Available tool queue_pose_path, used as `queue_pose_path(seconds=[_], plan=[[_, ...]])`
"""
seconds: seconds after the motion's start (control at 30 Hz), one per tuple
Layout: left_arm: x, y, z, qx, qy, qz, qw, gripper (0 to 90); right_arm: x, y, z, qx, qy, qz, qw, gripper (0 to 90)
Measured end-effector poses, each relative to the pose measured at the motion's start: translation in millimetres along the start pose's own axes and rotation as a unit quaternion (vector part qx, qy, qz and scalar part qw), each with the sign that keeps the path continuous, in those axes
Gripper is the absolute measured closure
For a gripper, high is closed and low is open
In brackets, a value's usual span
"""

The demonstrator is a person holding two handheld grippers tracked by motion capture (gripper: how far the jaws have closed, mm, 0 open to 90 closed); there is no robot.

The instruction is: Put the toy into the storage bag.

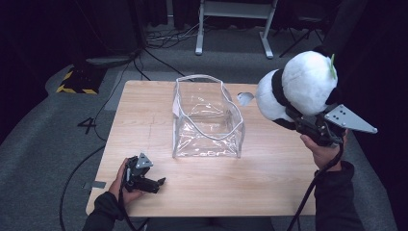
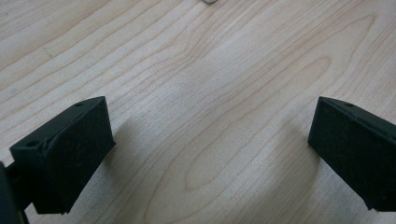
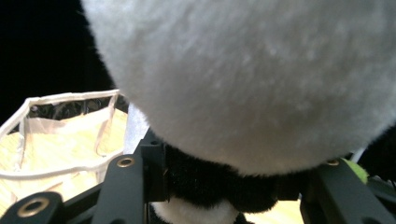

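Gripping a black-and-white plush panda (image 1: 300, 86) by a black part of its body, the right gripper (image 1: 293, 118) holds it aloft above the table's (image 1: 269, 183) right edge, to the right of the clear plastic bag (image 1: 208, 120). Its long axis tilts, head up and to the right. The left gripper (image 1: 161, 182) rests near the table's front left, jaws wide apart and holding nothing.

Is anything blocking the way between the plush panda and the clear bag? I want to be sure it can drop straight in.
Nothing visible does. The right claw holds the plush panda in the air beside the clear bag, whose mouth stands open and looks empty. The left claw rests on the table, apart from it.
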State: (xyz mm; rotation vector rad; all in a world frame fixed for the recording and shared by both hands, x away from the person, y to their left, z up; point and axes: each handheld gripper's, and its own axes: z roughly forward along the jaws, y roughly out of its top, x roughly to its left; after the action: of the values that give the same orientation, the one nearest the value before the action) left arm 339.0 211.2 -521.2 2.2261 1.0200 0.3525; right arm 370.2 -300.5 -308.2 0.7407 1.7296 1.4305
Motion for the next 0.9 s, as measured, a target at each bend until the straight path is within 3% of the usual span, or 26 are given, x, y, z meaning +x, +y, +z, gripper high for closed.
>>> queue_pose_path(seconds=[0.9], plan=[[0.1,0.0,-0.1,0.000,0.000,0.001,1.0000,0.1,43.0,42.2,34.9,-0.012,0.043,-0.025,0.9987,51.6]])
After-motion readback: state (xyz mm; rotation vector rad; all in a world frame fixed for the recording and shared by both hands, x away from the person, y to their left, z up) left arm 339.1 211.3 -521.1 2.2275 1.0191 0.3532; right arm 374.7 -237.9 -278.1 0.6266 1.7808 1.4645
